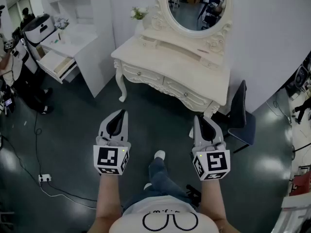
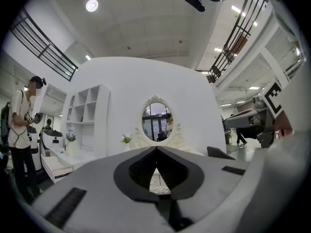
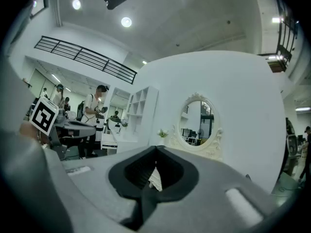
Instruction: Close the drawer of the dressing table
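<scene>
The cream dressing table [image 1: 175, 67] with an oval mirror [image 1: 197, 6] stands against the white wall ahead of me. Its two front drawers [image 1: 187, 93] look flush with the frame. My left gripper [image 1: 120, 112] and right gripper [image 1: 199, 118] are held level side by side above the dark floor, well short of the table. Both are shut with nothing between the jaws. In the left gripper view the left gripper [image 2: 156, 149] points at the mirror [image 2: 156, 121]. The right gripper [image 3: 155, 149] points at the table, left of the mirror [image 3: 196, 123].
A white shelf desk [image 1: 73, 42] at the left has a drawer [image 1: 59, 65] pulled out. A person [image 1: 19, 62] stands beside it. A dark chair [image 1: 241, 111] stands right of the dressing table. A cable and power strip [image 1: 44, 178] lie on the floor. A vase of flowers [image 1: 138, 13] is on the tabletop.
</scene>
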Tool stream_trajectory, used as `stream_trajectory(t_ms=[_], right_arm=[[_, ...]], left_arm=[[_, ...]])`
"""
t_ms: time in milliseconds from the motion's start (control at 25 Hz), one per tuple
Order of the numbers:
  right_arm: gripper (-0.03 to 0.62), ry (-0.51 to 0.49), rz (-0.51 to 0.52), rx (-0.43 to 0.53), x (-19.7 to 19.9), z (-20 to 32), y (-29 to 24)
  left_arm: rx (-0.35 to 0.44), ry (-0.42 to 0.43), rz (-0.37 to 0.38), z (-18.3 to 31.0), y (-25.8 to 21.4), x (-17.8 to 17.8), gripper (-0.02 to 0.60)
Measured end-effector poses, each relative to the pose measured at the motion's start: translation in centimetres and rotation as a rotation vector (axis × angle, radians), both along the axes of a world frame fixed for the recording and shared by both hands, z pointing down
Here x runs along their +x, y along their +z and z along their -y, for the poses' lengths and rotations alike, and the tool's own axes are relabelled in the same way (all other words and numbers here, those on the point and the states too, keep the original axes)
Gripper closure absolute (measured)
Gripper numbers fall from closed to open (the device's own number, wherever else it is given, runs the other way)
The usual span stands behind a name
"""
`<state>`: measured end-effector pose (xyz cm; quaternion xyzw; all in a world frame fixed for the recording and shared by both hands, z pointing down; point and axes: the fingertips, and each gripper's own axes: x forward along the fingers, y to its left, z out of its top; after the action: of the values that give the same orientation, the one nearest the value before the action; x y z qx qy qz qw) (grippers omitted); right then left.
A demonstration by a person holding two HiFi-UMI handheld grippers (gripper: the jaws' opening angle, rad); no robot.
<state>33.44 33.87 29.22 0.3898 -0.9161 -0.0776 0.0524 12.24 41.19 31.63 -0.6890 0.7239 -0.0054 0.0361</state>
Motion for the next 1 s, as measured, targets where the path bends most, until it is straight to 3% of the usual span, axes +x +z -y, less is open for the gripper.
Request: stream_trajectory(t_ms=[480,1000], right_arm=[[0.597,0.001,0.038,-0.019,-5.5,14.5,1.4],[0.597,-0.088,0.020,-0.034,-12.8,29.7,1.3]], left_arm=[[-0.036,0.037,-0.021,14.6,1.4,-4.4,0.583],[-0.047,0.019,-0.038,31.1,1.3,-10.0,0.583]])
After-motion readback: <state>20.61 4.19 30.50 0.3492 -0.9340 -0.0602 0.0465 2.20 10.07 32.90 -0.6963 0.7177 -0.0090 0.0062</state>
